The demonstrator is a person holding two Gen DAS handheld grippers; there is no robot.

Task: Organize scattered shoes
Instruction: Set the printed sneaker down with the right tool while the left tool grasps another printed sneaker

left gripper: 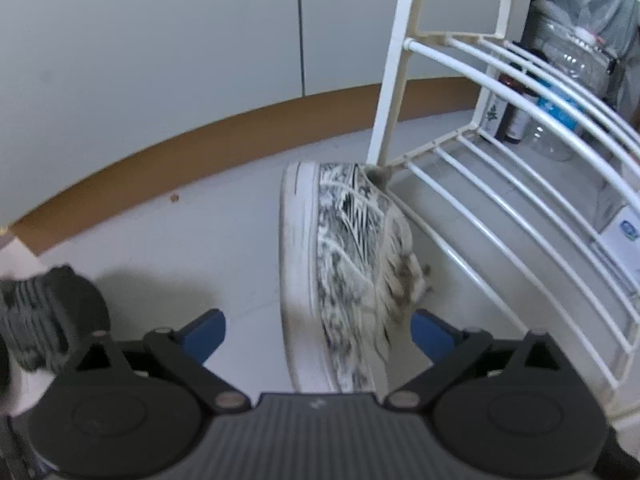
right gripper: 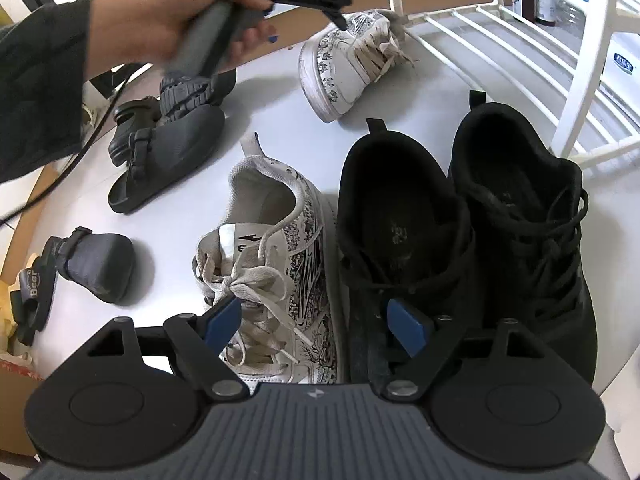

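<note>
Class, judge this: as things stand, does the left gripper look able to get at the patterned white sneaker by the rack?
Probably yes: the left gripper is open, the sneaker lies between its fingers, nothing blocking.

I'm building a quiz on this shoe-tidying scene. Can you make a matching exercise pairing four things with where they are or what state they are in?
Things:
1. far white patterned lace-up sneaker
2. pair of black lace-up sneakers
3. dark grey strapped sandal
4. left claw

Places or states:
A. side by side next to the near white patterned sneaker
B. wide open, nothing gripped
C. leaning on its side at the foot of the white wire shoe rack
D. on the floor under the person's hand

Pairs: 1-C, 2-A, 3-D, 4-B
</note>
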